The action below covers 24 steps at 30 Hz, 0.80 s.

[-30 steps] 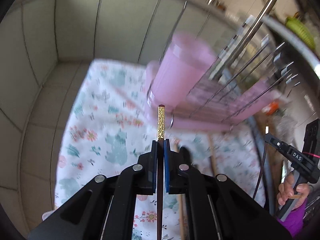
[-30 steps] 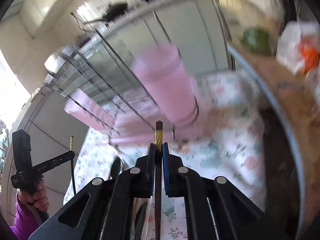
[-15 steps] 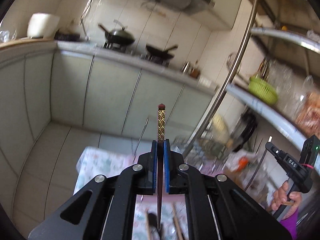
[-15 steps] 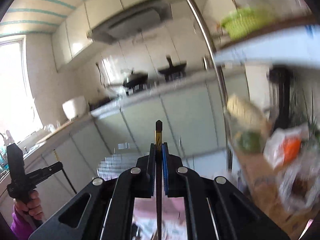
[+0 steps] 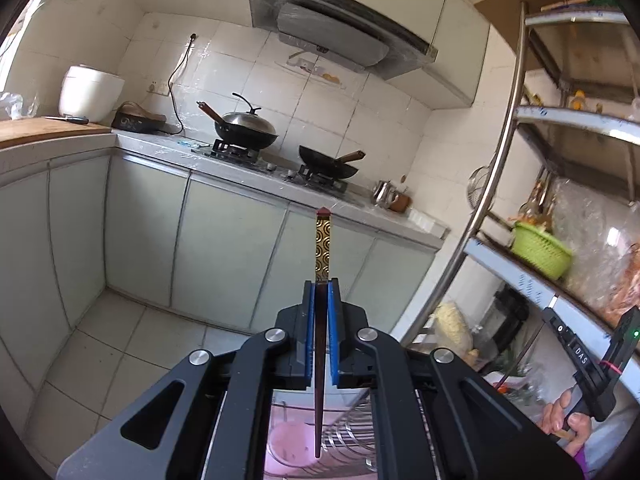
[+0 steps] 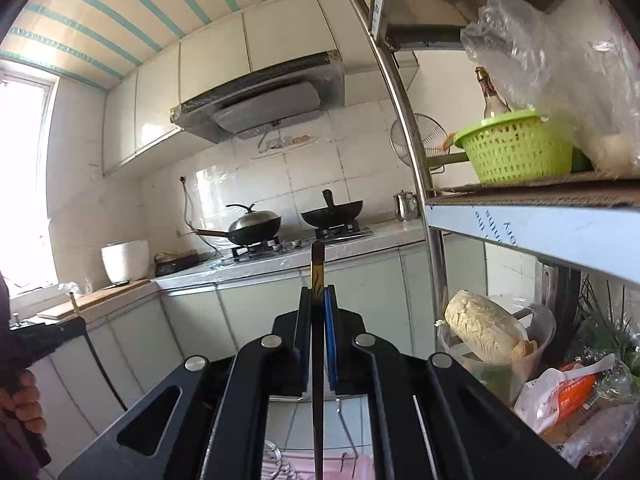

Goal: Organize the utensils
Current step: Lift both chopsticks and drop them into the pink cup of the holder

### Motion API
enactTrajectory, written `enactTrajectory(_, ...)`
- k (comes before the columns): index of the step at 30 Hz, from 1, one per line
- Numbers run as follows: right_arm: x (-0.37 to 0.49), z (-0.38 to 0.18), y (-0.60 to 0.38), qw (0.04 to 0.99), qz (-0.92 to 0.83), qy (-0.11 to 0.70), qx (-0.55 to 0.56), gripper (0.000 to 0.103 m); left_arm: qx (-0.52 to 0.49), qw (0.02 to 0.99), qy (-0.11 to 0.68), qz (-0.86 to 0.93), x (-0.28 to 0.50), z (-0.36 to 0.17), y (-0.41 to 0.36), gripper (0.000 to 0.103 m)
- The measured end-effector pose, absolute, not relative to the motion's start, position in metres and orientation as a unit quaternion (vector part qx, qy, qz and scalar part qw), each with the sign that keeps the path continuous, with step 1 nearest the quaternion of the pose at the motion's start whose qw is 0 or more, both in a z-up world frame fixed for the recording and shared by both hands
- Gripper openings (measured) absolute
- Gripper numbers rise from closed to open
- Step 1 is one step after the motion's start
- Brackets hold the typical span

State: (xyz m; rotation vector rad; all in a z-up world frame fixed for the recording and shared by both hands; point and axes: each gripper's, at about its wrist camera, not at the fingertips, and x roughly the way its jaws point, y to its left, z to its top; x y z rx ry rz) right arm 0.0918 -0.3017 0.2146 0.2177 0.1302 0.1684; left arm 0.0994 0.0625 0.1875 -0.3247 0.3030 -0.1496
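Left hand-held gripper (image 5: 322, 292) was clamped nearly flat on a dark brown chopstick with a gold spiral-patterned band (image 5: 322, 252), blue pads (image 5: 308, 332) pinching its shaft. Its capped end stuck out past the fingertips toward the kitchen's pale cabinet fronts (image 5: 224, 240), long axis running straight along the fingers. Right hand-held gripper (image 6: 318, 300) pinched a second dark chopstick with a gold flame-marked band (image 6: 317, 276) the same way, aimed at the grey worktop (image 6: 380, 236) with its stove.
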Motion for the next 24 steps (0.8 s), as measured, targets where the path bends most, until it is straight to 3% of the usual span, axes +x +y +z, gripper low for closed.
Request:
enactTrajectory(11,0.153,0.136,-0.304,0.968,0.08,0.203,0.126,0.006,-0.146,0.953,0.259,-0.066,0.138,0.109,0.065,0.005)
enactTrajectory(24,0.149,0.107,-0.293,0.96,0.091,0.238,0.115,0.006,-0.145,0.941,0.298,-0.073,0.146,0.072,0.058,0.005)
